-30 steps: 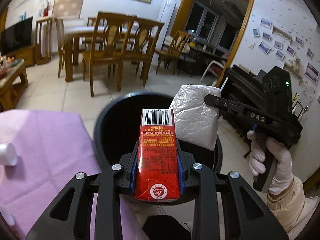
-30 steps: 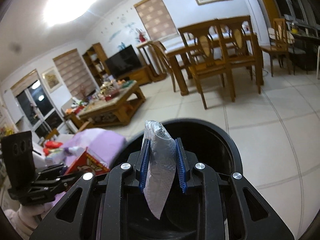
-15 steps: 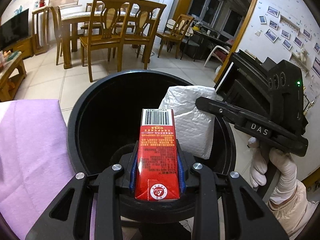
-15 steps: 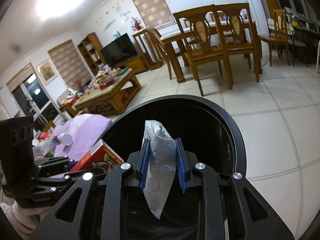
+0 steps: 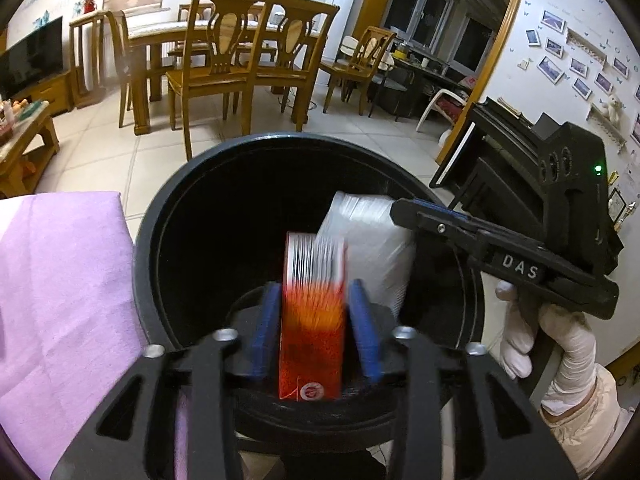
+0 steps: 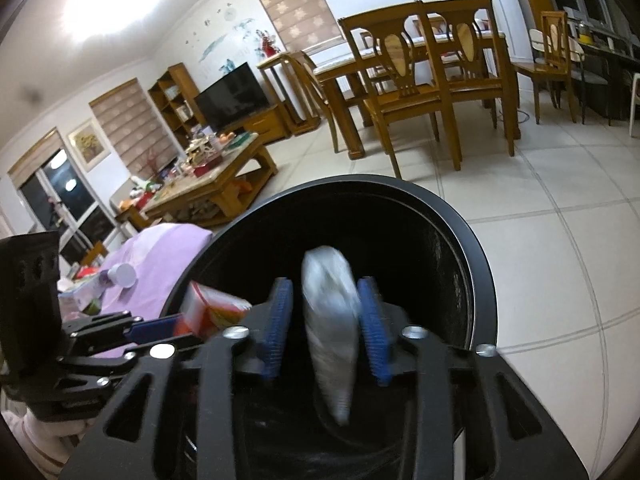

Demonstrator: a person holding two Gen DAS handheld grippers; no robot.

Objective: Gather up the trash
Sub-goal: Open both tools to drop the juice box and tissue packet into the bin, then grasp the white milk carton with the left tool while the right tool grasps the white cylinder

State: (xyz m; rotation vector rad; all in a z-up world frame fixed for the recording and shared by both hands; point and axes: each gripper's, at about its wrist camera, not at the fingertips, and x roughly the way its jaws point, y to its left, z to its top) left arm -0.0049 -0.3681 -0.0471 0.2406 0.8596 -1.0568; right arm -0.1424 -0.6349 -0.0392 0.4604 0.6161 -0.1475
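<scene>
Both grippers' fingers opening over round black plastic bin (image 5: 176,216): red carton (image 5: 312,320), silvery foil pouch (image 6: 330,320) blurred between unclamped pads.

The only text that can be read is "DAS", in pale capital letters on a small label on the side of the black right claw (image 5: 404,212), seen in the left wrist view. The red carton (image 5: 312,320) between the left claw's blue pads carries a barcode at its top and a round red-and-white emblem near its bottom edge, but motion blur leaves its bars and print unreadable.
</scene>
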